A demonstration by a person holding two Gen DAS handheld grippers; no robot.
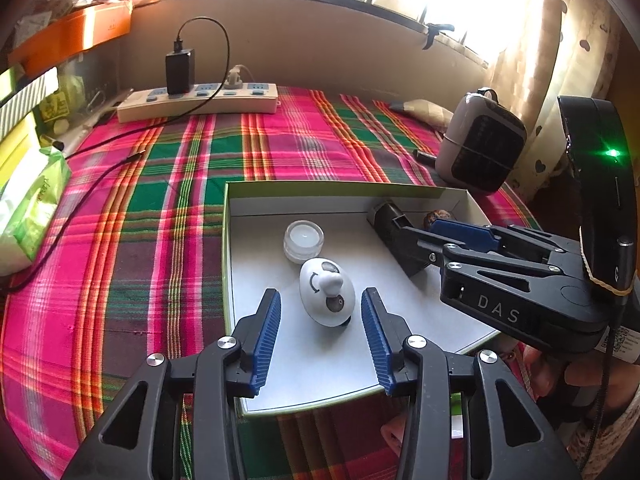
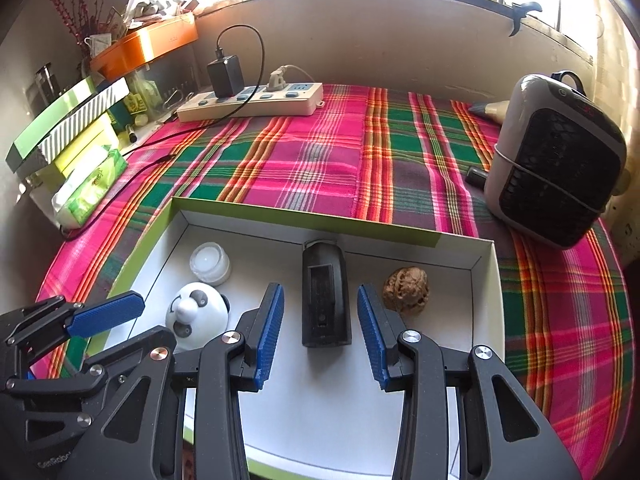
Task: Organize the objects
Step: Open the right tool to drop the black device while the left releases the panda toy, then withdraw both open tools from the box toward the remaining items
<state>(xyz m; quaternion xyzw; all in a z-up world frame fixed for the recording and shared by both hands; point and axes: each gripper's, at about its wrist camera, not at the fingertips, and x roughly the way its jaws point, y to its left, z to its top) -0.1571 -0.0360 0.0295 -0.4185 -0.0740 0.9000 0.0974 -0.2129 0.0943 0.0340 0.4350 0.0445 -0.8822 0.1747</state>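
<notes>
Now both claws hang wide open and empty: left gripper (image 1: 320, 334) straddles the panda egg (image 1: 327, 297), right gripper (image 2: 321, 330) the black charger block (image 2: 325, 294). Lower squarely before closing, keeping clear of the box wall (image 2: 304, 220).

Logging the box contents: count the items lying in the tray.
4: candle back left, panda egg in front of it, black block centre, walnut right. Grippers may hide more.

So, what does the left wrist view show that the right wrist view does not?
Only the left view: the right gripper's camera body with its green light.
Only the right view: red branches at top left, and the walnut unobstructed.
Both: the box holding the candle, panda and black block; both grippers open; power strip; heater.
</notes>
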